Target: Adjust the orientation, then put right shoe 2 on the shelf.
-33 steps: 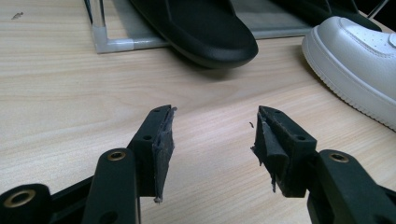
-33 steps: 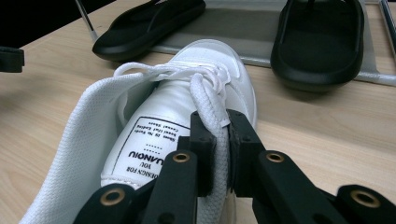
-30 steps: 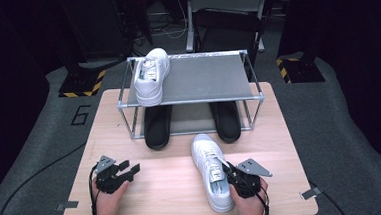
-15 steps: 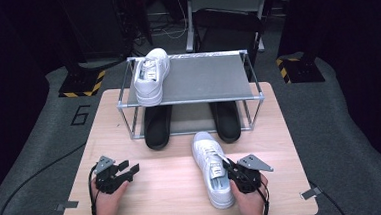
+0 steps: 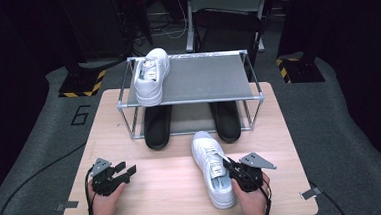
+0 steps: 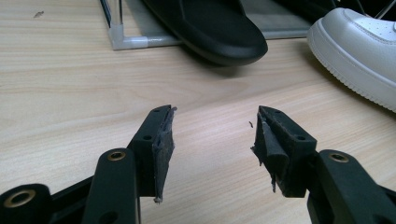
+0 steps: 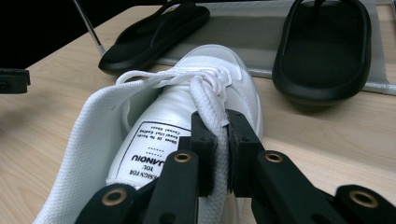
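Wooden table [image 5: 173, 188]: right gripper [image 7: 219, 135] jaws clamp sneaker [image 5: 212, 174] collar; left gripper [image 6: 212, 140] jaws apart.

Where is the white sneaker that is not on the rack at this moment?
In the high view the white sneaker lies on the table, right of centre, before the right black slipper, the right gripper clamping its side.

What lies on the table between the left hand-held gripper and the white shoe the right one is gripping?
Nothing: in the high view, bare wooden table runs from the left hand-held gripper to the white shoe.
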Tool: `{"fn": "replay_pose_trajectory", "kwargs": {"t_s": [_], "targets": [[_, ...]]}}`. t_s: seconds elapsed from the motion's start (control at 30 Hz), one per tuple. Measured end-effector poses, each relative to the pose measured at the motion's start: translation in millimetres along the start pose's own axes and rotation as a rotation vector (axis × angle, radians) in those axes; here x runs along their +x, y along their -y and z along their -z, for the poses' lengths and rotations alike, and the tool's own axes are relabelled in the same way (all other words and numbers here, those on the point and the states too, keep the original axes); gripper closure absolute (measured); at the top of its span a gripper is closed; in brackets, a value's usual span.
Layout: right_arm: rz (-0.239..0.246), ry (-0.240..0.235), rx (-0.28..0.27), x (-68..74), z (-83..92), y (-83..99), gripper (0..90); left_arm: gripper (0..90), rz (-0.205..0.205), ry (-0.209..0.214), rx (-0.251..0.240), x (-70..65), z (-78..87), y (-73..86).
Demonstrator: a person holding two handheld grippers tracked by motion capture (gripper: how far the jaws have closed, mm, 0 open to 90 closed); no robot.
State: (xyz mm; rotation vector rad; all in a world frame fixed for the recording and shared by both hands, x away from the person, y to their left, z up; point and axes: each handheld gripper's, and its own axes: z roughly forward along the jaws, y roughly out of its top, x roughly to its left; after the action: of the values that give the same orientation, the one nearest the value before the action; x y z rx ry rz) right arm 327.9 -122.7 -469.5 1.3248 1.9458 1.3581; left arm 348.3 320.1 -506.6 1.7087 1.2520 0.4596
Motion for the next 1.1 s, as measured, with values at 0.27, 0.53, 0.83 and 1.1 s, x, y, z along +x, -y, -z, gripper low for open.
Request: {"fn": "replay_pose_trajectory", "kwargs": {"t_s": [0.27,0.53,0.83,1.1], "targets": [[-0.007,-0.007,0.010,1.9,2.2,-4.7,82.8,46.3,0.005,-0.007,-0.005,1.9,0.8,2.8],[0.007,-0.025,0.007,2.7,4.9,-15.0,82.9,46.3,0.017,-0.003,0.006,4.6,0.0,5.4],[0.011,-0.043,0.003,1.9,13.4,-29.6,82.7,46.3,0.014,-0.010,-0.005,4.3,-2.4,8.4],[0.033,-0.063,-0.010,3.4,20.4,-42.7,82.7,45.9,0.011,-0.001,0.009,4.3,-2.1,8.7]]}}
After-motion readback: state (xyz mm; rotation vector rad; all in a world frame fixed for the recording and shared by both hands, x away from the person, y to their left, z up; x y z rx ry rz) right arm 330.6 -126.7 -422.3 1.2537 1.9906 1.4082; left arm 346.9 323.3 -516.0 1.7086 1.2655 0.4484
